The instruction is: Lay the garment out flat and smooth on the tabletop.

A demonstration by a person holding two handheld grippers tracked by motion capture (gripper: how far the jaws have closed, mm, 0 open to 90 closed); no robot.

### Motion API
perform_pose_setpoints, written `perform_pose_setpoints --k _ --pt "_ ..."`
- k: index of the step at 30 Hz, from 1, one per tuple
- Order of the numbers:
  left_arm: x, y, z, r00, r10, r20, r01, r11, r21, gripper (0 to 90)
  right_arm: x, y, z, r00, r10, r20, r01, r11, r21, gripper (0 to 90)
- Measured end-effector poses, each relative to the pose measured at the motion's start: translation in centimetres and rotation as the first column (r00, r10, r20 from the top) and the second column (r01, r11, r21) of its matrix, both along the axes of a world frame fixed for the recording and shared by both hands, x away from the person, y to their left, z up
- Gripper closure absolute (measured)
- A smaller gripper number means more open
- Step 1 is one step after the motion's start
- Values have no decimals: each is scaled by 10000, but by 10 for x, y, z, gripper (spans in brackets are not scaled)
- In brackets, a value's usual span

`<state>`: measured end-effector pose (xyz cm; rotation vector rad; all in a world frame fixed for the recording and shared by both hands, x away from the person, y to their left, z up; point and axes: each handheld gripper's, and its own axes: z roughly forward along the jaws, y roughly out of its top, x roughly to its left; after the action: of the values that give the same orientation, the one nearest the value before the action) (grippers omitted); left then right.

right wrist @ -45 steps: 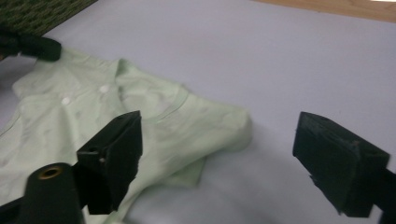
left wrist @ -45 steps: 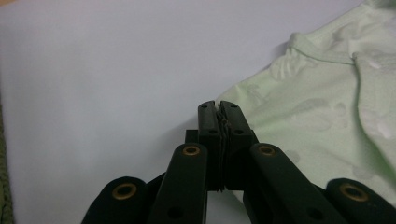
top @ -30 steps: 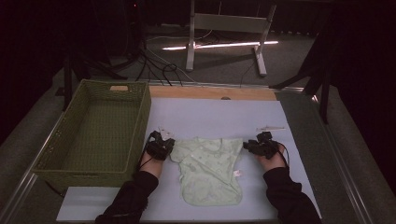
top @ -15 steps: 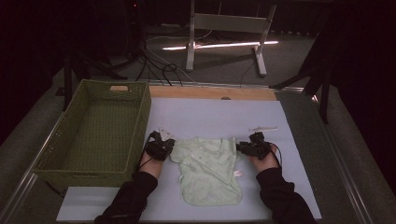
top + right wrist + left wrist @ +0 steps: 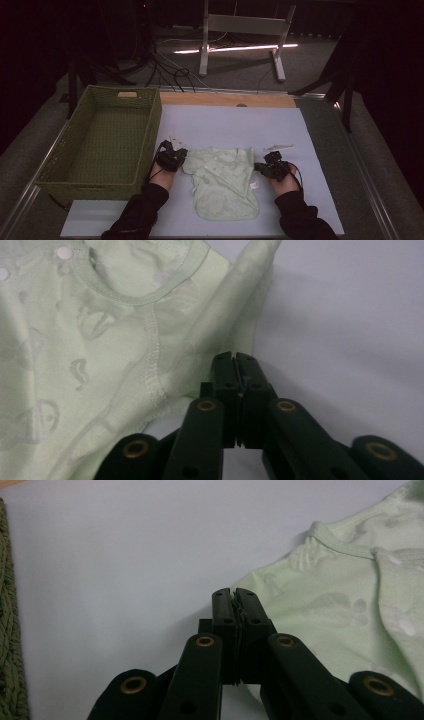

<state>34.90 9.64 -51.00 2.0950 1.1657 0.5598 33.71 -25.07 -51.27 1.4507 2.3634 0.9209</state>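
The garment, a pale green baby top, lies flat on the blue mat near the person's edge, neck end away from them. The left gripper sits at its left shoulder, jaws clamped together with a thin edge of cloth seemingly pinched between the tips. The right gripper is at the right sleeve, jaws pressed together on a fold of fabric; they have just been closing. Judging by this, both corners are taken and a fold or lift is only starting; the body is not folded yet, and the basket beside the mat holds nothing. Compared with a second ago, the right gripper has slid inward to the sleeve, while the left has kept its place.
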Motion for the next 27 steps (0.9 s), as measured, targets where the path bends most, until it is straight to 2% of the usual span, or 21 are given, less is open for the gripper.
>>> perform_pose_setpoints --k 2,6,13,15,18,21,24,25,26,27 --pt "0 0 0 10000 -15 -14 15 10000 15 900 -2 0 2 9999 -105 -22 104 9999 -130 900" --pt "1 1 0 10000 -7 -6 7 10000 54 900 -12 -8 10 9994 -198 288 211 9988 -451 900" --pt "2 0 -2 10000 -16 -72 16 10000 82 900 -30 -30 21 9968 -662 450 678 9971 -355 900" --pt "3 -1 -3 10000 13 -83 -12 9999 126 899 -35 -35 20 9961 -788 406 798 9965 -230 900" --pt "4 -1 -5 9998 9 -186 -6 9999 150 899 -40 -38 14 9952 -936 290 946 9949 -341 900" --pt "5 -1 -6 9997 0 -241 4 9998 176 898 -40 -42 9 9946 -1015 203 1019 9946 -216 900" --pt "5 -1 -5 9998 32 -173 -30 9999 109 890 -38 -42 10 9935 -1090 328 1095 9939 -135 900" --pt "4 -1 -4 9999 72 -71 -71 9999 149 873 -38 -41 12 9936 -1043 439 1049 9944 -123 898" --pt "3 -2 -2 9999 132 4 -132 9995 286 804 -38 -40 14 9935 -1005 536 1007 9949 -26 873" --pt "3 -2 -1 9996 273 97 -276 9990 348 742 -38 -39 16 9928 -1002 656 1002 9950 31 801"
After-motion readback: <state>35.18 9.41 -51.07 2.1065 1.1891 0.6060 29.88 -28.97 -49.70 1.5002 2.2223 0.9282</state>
